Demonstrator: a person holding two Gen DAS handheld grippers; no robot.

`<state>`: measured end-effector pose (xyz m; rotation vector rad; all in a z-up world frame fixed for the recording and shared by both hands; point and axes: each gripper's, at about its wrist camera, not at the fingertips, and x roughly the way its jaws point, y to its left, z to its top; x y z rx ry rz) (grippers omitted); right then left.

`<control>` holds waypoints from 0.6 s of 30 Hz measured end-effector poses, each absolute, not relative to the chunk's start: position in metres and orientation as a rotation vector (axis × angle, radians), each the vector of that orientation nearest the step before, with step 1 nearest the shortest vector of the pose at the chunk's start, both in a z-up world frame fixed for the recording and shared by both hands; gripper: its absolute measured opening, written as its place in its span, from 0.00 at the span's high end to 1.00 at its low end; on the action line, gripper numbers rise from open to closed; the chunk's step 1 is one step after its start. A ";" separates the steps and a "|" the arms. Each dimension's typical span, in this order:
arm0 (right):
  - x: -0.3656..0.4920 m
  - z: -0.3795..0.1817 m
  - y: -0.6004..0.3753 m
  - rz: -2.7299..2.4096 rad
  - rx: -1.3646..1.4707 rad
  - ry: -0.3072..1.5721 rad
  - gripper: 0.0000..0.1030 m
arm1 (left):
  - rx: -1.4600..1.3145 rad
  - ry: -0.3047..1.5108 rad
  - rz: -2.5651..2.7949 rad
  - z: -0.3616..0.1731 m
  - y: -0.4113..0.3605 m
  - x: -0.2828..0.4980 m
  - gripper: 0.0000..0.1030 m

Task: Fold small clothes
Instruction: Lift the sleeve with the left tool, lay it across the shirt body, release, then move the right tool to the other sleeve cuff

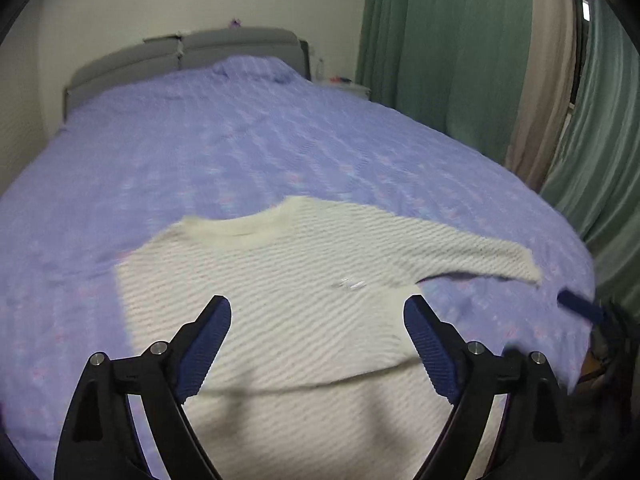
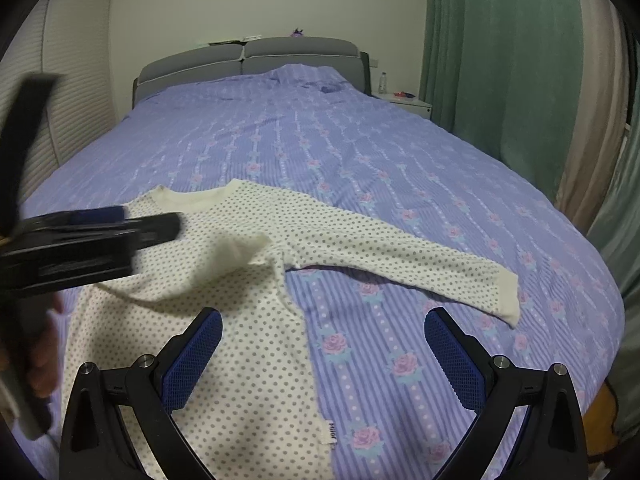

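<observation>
Both tools, left (image 1: 318, 312) and right (image 2: 324, 324), hover spread above the shirt's (image 2: 248, 320) side edge.

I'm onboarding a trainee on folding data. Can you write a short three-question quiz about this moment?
1. True or false: the right gripper is clamped on the shirt.
2. Which sleeve lies folded across the shirt's body? A) the one on the left gripper's side B) the outstretched one C) neither
3. Fill in: the shirt lies on a purple ____ bedspread.

Key: 1. False, its jaws are open and empty, over the shirt's side edge. 2. A; the other sleeve stretches out flat to the right. 3. Floral (striped, with roses).
</observation>
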<state>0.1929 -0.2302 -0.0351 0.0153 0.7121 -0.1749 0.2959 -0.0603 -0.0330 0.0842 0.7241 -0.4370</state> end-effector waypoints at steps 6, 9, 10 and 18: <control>0.199 -0.046 -0.214 -0.126 0.007 0.721 0.01 | 0.146 0.787 -0.310 -0.067 0.015 0.273 0.32; 0.205 -0.053 -0.207 -0.109 0.012 0.730 0.01 | 0.071 0.846 -0.289 -0.084 0.041 0.277 0.49; 0.208 -0.055 -0.204 -0.098 0.017 0.730 0.02 | 0.041 0.855 -0.288 -0.087 0.047 0.279 0.56; 0.234 -0.076 -0.201 -0.044 0.103 0.787 0.20 | -0.009 0.875 -0.295 -0.106 0.047 0.312 0.63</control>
